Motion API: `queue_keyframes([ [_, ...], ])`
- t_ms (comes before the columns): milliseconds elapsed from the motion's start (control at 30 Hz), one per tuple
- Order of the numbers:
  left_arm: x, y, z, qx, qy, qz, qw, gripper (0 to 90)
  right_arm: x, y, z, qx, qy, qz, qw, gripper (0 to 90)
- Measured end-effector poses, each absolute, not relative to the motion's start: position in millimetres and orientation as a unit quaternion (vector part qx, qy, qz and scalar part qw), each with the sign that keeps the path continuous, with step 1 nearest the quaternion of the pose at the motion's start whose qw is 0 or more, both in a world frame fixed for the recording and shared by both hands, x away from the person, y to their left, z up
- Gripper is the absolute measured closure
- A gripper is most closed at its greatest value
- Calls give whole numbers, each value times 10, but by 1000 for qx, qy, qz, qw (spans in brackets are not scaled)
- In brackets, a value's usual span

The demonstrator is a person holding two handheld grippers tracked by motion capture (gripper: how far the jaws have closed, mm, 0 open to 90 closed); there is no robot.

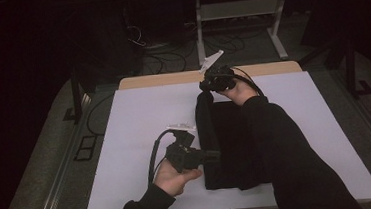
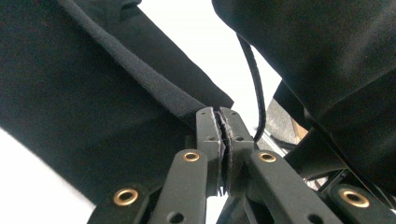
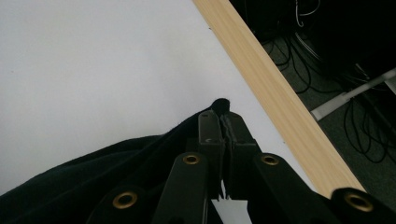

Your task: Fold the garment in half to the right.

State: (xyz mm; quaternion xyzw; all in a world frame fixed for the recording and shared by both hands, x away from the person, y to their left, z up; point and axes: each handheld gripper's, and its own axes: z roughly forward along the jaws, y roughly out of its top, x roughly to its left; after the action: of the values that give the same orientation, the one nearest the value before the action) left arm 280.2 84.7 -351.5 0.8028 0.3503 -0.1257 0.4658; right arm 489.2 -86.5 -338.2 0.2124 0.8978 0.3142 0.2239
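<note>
A black cloth (image 1: 226, 131) lies on the white tabletop (image 1: 139, 118), its left edge folded into a raised ridge. My left gripper (image 1: 211, 155) is shut on the near part of that edge. In the left gripper view the jaws (image 2: 223, 117) pinch the cloth's thick hem (image 2: 154, 84). My right gripper (image 1: 206, 89) is shut on the far corner of the cloth, near the table's back edge. In the right gripper view a small tuft of cloth (image 3: 219, 104) pokes out past the closed jaws (image 3: 223, 119). The person's dark right sleeve (image 1: 282, 147) covers the cloth's right part.
A wooden strip (image 1: 171, 78) borders the far side of the white top, also seen in the right gripper view as a wooden strip (image 3: 271, 79). Beyond it the floor holds cables (image 1: 169, 55) and a white table frame (image 1: 236, 10). Dark floor surrounds the table.
</note>
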Motion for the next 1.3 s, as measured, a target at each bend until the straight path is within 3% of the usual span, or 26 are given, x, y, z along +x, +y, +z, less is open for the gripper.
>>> queue_keyframes([
  [1300,2915,8,-3537,821,299,-163,458,863,4770,-1757,-3468,268,882,302,243,860],
])
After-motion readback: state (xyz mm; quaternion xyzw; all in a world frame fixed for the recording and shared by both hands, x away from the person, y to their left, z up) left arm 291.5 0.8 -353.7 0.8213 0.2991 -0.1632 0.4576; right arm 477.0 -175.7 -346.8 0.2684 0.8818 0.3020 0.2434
